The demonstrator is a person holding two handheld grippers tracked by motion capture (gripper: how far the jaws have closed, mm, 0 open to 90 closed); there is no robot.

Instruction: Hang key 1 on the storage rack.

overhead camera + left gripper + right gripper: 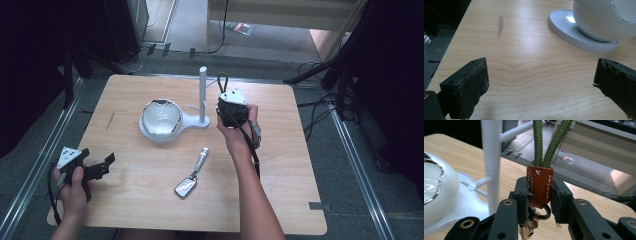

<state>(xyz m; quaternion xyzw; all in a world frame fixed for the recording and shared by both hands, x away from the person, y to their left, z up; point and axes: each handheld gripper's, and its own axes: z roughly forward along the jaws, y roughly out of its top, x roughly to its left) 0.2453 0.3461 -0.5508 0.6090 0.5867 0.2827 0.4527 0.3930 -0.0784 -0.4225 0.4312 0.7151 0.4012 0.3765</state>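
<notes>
- While the right gripper [539, 195] stands upright beside the white stand's post [202, 95], its jaws are clamped on the brown leather tab [539, 186] of a key strap, pads pressing both faces of the tab.
- From the tab's top a green cord loop [549, 142] rises above the jaws; below it a dark metal ring [546, 213] and small brass bits hang between the jaws.
- In the high view the right gripper [232, 107] sits just right of the post, the cord loop [222, 82] poking up behind it — close to the post, though contact cannot be made out.
- White bowl-shaped holder [160, 119] rests on the stand's round base [584, 40], left of the post.
- Left gripper [102, 167] rests at the table's [280, 165] near left corner — jaws spread wide, nothing between them but bare wood.
- A silver car key [192, 175] lies flat on the table near the front, apart from both grippers.
</notes>
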